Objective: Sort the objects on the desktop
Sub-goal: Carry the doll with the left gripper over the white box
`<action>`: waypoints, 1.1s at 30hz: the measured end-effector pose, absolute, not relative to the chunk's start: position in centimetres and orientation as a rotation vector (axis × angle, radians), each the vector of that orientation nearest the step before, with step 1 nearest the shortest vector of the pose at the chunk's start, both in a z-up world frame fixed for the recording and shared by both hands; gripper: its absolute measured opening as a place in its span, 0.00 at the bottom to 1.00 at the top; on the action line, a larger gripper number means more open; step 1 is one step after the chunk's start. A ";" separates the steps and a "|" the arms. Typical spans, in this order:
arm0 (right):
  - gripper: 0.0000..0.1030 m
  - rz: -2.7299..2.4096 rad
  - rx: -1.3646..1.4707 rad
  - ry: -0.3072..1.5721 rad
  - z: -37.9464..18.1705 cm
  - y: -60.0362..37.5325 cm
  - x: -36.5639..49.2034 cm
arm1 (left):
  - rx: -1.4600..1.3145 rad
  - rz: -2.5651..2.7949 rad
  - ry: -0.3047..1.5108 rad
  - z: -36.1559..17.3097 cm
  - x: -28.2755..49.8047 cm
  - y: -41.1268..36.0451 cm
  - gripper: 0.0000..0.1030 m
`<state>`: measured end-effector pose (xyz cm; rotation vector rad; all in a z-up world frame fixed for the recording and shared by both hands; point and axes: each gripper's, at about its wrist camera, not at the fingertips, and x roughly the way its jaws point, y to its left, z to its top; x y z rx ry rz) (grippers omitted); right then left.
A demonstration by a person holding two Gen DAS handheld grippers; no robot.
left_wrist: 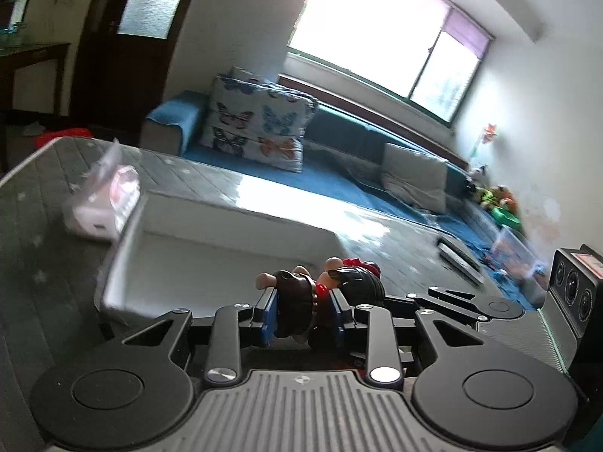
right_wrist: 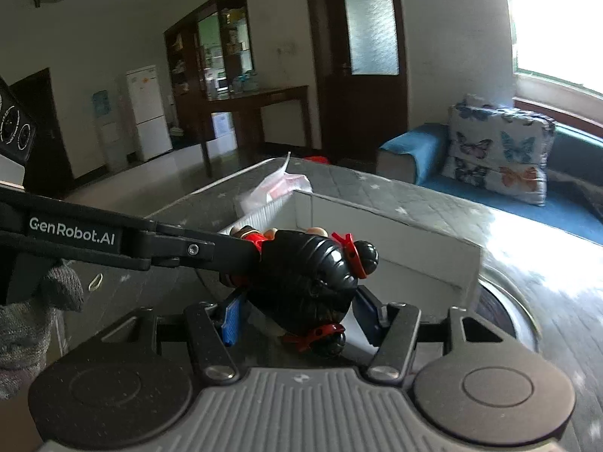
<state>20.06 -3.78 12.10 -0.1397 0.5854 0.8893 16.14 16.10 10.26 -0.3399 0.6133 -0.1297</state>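
A small doll (left_wrist: 297, 301) with black hair, red ribbons and bare feet hangs between both grippers above the dark table. My left gripper (left_wrist: 303, 312) is shut on its body, blue pads pressed to each side. In the right wrist view the doll's black head (right_wrist: 312, 275) sits between the blue pads of my right gripper (right_wrist: 297, 312), which closes on it. My left gripper (right_wrist: 241, 250) reaches in from the left onto the doll's red-clad body. An open white box (left_wrist: 226, 233) (right_wrist: 395, 241) stands just beyond the doll.
A clear plastic bag with something pink (left_wrist: 113, 188) (right_wrist: 279, 184) lies behind the box. A flat dark device (left_wrist: 459, 260) lies near the table's right side. A round black disc (right_wrist: 501, 309) sits beside the box. A rubber band (right_wrist: 95, 281) lies on the table. A gloved hand (right_wrist: 34, 309) holds the left gripper. A blue sofa stands behind.
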 end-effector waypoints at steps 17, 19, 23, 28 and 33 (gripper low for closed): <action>0.58 1.004 -0.094 0.935 5.3 3.0 31.1 | -0.403 0.010 0.865 4.1 24.5 22.3 0.31; 0.58 1.009 -0.100 0.969 4.5 3.3 31.7 | -0.411 0.016 0.884 3.6 24.9 22.6 0.31; 0.58 1.008 -0.118 0.990 4.0 3.8 32.0 | -0.413 0.023 0.901 3.1 25.2 22.7 0.30; 0.58 1.003 -0.140 1.011 3.8 4.4 32.1 | -0.411 0.025 0.904 3.0 25.2 22.8 0.31; 0.59 0.997 -0.162 1.031 3.5 5.0 32.3 | -0.403 0.030 0.901 3.0 25.1 22.7 0.31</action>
